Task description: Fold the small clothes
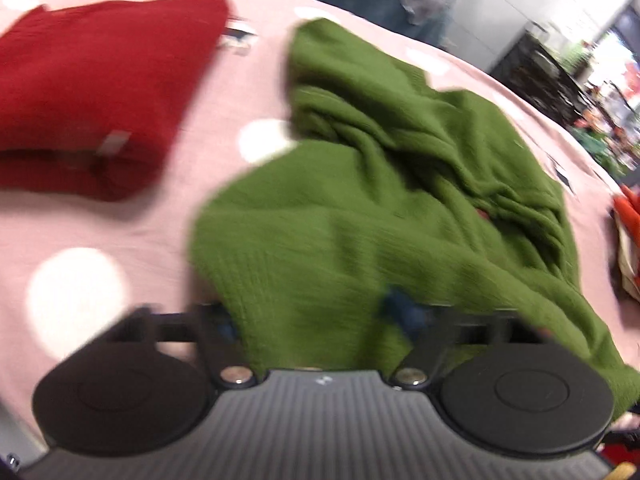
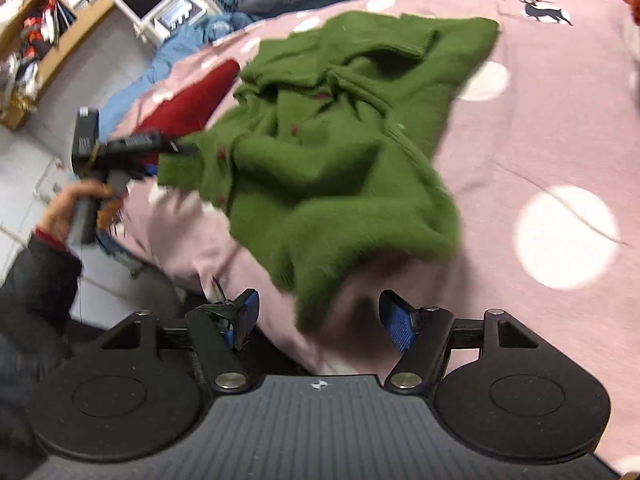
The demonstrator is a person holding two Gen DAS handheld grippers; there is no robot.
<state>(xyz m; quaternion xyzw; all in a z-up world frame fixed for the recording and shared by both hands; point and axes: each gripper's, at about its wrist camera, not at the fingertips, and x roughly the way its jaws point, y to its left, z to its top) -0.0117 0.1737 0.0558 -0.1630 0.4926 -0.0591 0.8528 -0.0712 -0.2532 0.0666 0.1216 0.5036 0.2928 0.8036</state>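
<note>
From the left wrist view we saw the green sweater (image 1: 360,184) lying crumpled on the pink spotted bedspread (image 1: 120,220), its near edge running down between the fingers of the left gripper (image 1: 316,320); the picture was blurred, yet the cloth filled the gap and the fingers seemed to pinch it. A folded red garment (image 1: 100,92) lay to the left of the green one, apart from it, with a strip of bedspread between them. From the right wrist view we saw the right gripper (image 2: 320,316) with its blue-padded fingers (image 2: 396,324) spread wide and nothing between them — the lower hem of the green sweater (image 2: 332,152) hung just ahead of the tips, slightly raised off the bedspread (image 2: 540,140). At the left of this view a hand (image 2: 68,208) held the left gripper (image 2: 182,147), whose tip met the sweater's left edge — that edge was lifted. The red garment (image 2: 192,100) showed behind it.
</note>
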